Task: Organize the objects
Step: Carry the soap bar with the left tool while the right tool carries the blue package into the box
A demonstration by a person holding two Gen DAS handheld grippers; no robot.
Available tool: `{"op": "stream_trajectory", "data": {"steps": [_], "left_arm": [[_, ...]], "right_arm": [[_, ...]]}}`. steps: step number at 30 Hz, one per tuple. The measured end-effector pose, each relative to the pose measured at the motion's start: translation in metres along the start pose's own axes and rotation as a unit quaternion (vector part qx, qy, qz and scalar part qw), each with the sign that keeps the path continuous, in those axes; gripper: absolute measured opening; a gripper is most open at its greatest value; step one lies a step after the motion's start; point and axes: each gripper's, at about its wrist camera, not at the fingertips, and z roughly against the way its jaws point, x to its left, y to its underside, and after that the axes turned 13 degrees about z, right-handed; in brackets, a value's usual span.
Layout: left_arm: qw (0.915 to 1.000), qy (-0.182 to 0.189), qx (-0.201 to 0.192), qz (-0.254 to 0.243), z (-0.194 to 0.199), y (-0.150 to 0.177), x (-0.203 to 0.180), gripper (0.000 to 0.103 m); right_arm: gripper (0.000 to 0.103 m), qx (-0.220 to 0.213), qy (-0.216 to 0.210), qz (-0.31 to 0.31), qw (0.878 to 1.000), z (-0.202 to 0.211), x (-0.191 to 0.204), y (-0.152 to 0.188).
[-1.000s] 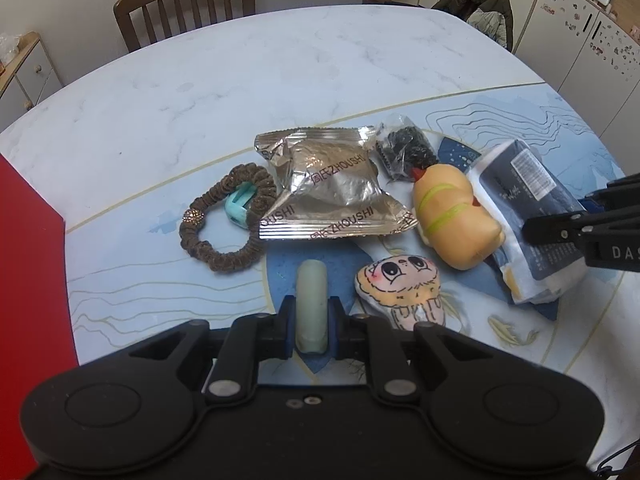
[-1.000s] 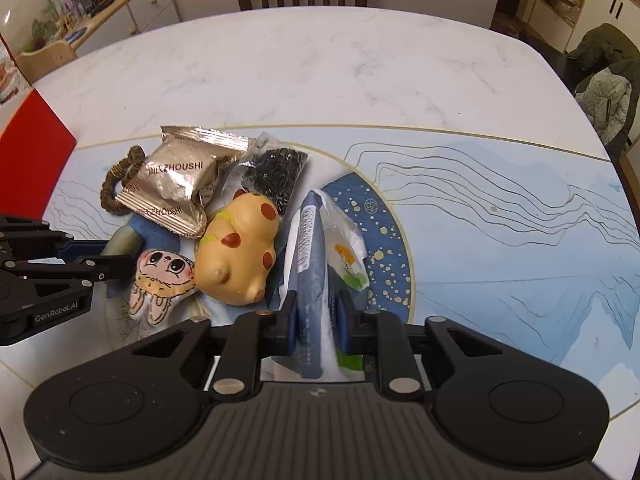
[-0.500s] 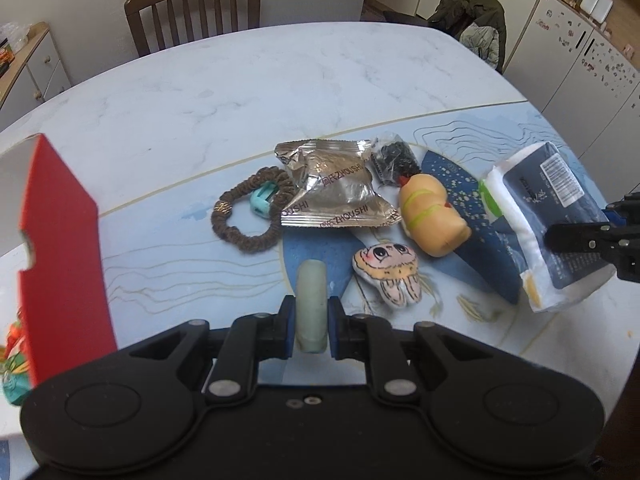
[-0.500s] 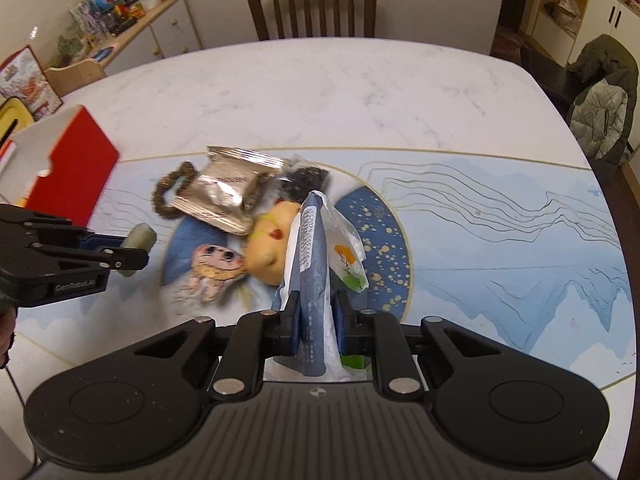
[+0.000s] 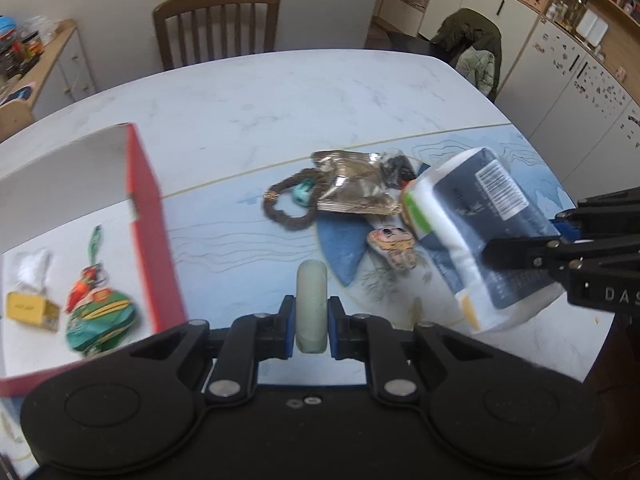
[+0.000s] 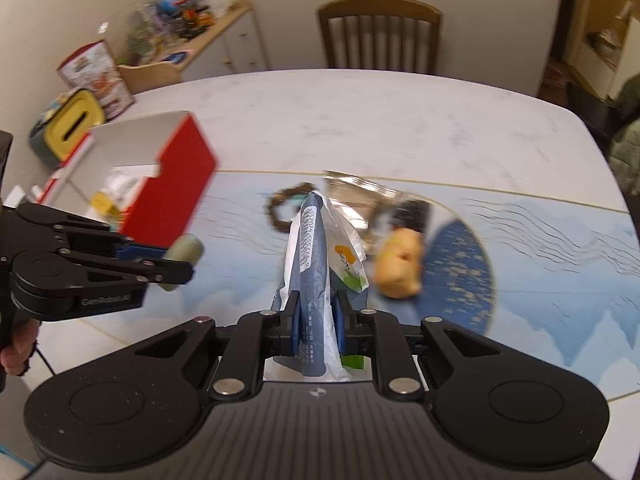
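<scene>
My left gripper (image 5: 312, 330) is shut on a pale green roll (image 5: 312, 304) and holds it above the table; it also shows in the right wrist view (image 6: 182, 258). My right gripper (image 6: 316, 330) is shut on a blue and white packet (image 6: 316, 268), lifted off the mat; the packet shows in the left wrist view (image 5: 476, 220). A red box (image 5: 148, 216) with white inside stands open at the left, holding a green pouch (image 5: 102, 320) and a small yellow box (image 5: 30, 310). A silver snack bag (image 5: 352, 188), brown hair tie (image 5: 288, 208), cartoon charm (image 5: 394, 246) and yellow toy (image 6: 400, 264) lie on the blue mat (image 6: 540, 248).
The marble table (image 5: 280, 92) stretches behind the mat. A wooden chair (image 5: 216, 24) stands at its far side. A sideboard (image 6: 192, 44) with clutter is at the far left. A yellow and grey container (image 6: 68, 124) sits beyond the red box. A jacket hangs on a chair (image 5: 476, 52).
Both grippers have risen and pulled back with their loads. The view has swung left, bringing the red box's open inside and its contents into sight.
</scene>
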Motion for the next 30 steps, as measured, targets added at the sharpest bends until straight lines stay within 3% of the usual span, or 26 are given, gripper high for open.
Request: {"op": "stream_trajectory", "data": {"steps": [13, 30], "left_arm": [[0.9987, -0.014, -0.024, 0.043, 0.048, 0.001, 0.079, 0.014], [0.9902, -0.072, -0.052, 0.108, 0.079, -0.023, 0.207, 0.014]], "right_arm": [[0.016, -0.002, -0.056, 0.048, 0.997, -0.01, 0.098, -0.042], [0.016, -0.013, -0.095, 0.111, 0.989, -0.051, 0.207, -0.121]]}}
